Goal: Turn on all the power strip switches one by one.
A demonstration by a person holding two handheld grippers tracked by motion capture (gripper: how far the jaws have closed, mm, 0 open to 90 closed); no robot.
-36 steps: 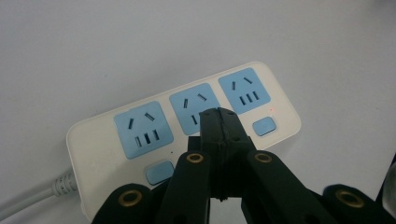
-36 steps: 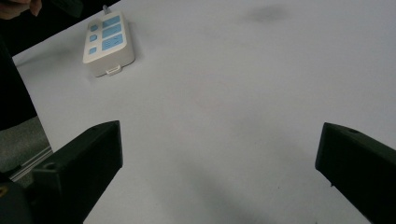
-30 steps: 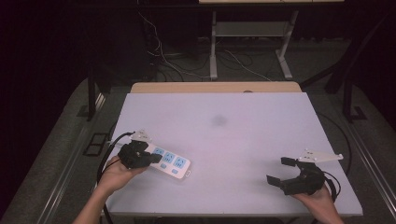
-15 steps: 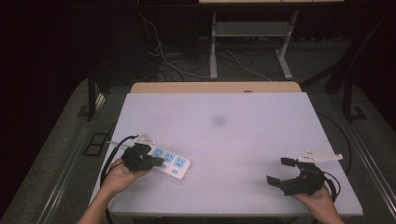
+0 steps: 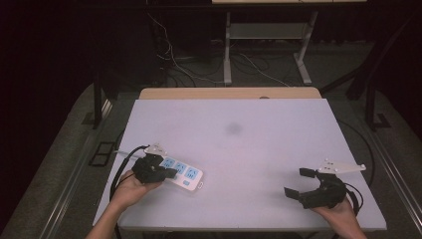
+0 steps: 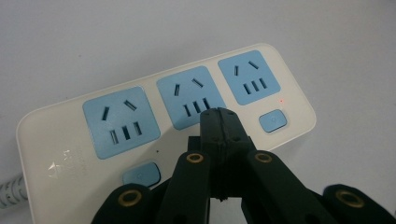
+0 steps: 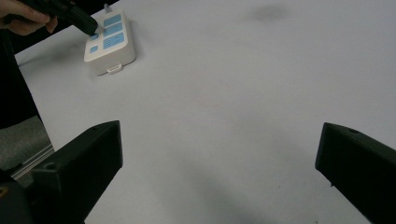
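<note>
left gripper view has the left gripper (image 6: 219, 122), jaws pressed together, poised over the power strip (image 6: 159, 112) lying crosswise; right gripper (image 5: 304, 184), jaws spread, sits well apart.

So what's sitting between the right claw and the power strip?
Nothing: in the high view only bare white table separates the right claw from the power strip; the right gripper view shows that same stretch bare.

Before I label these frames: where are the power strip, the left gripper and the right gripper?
power strip (image 6: 196, 100), left gripper view, middle socket.
left gripper (image 6: 219, 119), left gripper view, shut jaw tips.
right gripper (image 5: 302, 182), high view, gap between open jaws.
</note>
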